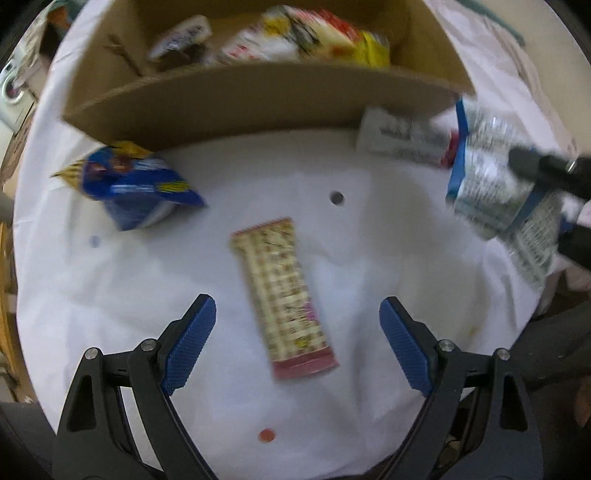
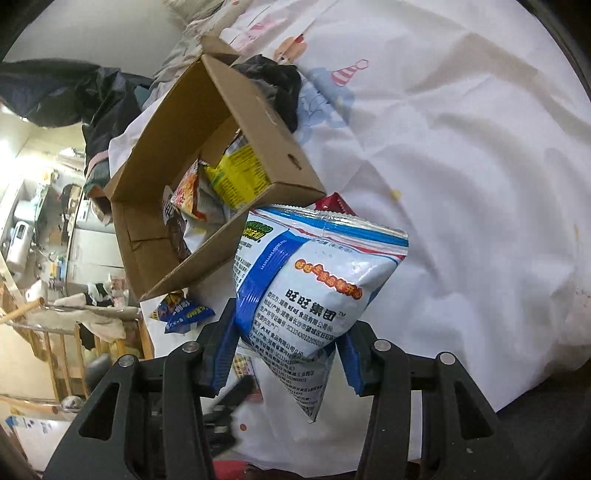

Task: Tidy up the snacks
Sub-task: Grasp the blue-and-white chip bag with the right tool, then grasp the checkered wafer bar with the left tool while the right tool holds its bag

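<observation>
My left gripper point(image 1: 297, 314) is open above a long pink-and-cream snack bar point(image 1: 282, 295) that lies on the white cloth between its blue pads. My right gripper point(image 2: 286, 345) is shut on a blue-and-white puffed snack bag point(image 2: 314, 280) and holds it in the air beside the cardboard box point(image 2: 258, 122). The same bag point(image 1: 491, 173) and the right gripper show at the right of the left wrist view. The box point(image 1: 236, 99) holds several snack packets point(image 1: 314, 33).
A blue snack pack point(image 1: 136, 184) lies on the cloth left of the box's near wall, and it also shows in the right wrist view point(image 2: 183, 312). A white packet point(image 1: 402, 136) lies at the box's right corner. A dark cloth point(image 2: 277, 85) sits behind the box. Room clutter lies off the table's left side.
</observation>
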`<state>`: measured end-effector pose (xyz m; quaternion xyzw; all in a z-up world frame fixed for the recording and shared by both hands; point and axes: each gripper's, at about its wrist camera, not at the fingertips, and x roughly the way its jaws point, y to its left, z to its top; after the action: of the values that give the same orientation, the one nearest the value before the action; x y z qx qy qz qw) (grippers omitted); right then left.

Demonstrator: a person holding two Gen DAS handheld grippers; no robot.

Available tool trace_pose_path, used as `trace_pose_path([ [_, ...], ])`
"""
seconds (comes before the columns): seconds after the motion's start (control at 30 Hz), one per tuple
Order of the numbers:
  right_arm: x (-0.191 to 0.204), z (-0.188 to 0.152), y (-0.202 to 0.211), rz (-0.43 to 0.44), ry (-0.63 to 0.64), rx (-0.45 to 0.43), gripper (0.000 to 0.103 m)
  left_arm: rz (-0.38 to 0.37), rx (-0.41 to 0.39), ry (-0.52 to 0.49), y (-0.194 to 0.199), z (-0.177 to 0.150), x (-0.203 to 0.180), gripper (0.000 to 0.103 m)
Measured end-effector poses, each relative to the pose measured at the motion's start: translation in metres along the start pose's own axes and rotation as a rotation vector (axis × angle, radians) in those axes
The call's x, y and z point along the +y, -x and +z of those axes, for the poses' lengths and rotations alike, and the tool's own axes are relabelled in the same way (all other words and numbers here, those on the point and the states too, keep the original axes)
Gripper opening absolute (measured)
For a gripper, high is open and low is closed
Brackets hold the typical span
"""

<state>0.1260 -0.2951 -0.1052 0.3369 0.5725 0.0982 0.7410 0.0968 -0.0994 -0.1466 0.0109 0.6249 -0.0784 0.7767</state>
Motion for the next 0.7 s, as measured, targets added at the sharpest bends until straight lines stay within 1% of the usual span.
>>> trace_pose_path([
  [0.1, -0.005, -0.001, 0.001, -0.001, -0.004, 0.011, 0.051, 0.0, 0.041, -0.047, -0.017, -0.002, -0.01, 0.087],
  [0.17, -0.004, -0.002, -0.001, -0.005, 0.001, 0.017, 0.051, 0.015, 0.032, -0.068, -0.019, -0.004, -0.012, 0.085],
  [0.2, -0.003, -0.002, -0.002, -0.005, 0.004, 0.021, 0.051, 0.017, 0.028, -0.072, -0.018, -0.004, -0.012, 0.078],
  [0.23, -0.001, -0.002, -0.004, -0.007, 0.011, 0.026, 0.051, 0.017, 0.025, -0.073, -0.016, -0.005, -0.012, 0.066],
  [0.27, 0.0, -0.003, -0.005, -0.013, 0.019, 0.029, 0.051, 0.013, 0.021, -0.075, -0.015, -0.005, -0.013, 0.059],
  [0.3, 0.001, -0.003, -0.007, -0.02, 0.026, 0.032, 0.051, 0.0, 0.024, -0.08, -0.014, -0.005, -0.013, 0.049],
  [0.33, 0.002, -0.003, -0.008, -0.02, 0.03, 0.037, 0.051, -0.002, 0.025, -0.081, -0.012, -0.006, -0.01, 0.036],
  [0.37, 0.004, -0.003, -0.011, -0.02, 0.037, 0.044, 0.051, -0.01, 0.026, -0.078, -0.011, -0.006, -0.009, 0.03],
  [0.4, 0.006, -0.004, -0.012, -0.022, 0.043, 0.048, 0.051, -0.043, 0.028, -0.066, -0.01, -0.007, -0.005, 0.023],
  [0.43, 0.009, -0.005, -0.014, -0.023, 0.053, 0.052, 0.051, -0.064, 0.029, -0.051, -0.008, -0.007, -0.001, 0.022],
  [0.5, 0.012, -0.007, -0.016, -0.025, 0.069, 0.062, 0.051, -0.072, 0.02, -0.016, -0.003, -0.007, 0.007, 0.022],
  [0.6, 0.017, -0.009, -0.02, -0.029, 0.086, 0.075, 0.051, -0.042, 0.001, -0.019, 0.004, -0.008, 0.015, 0.022],
  [0.7, 0.021, -0.012, -0.022, -0.02, 0.096, 0.086, 0.051, -0.019, -0.017, 0.006, 0.014, -0.008, 0.021, 0.022],
])
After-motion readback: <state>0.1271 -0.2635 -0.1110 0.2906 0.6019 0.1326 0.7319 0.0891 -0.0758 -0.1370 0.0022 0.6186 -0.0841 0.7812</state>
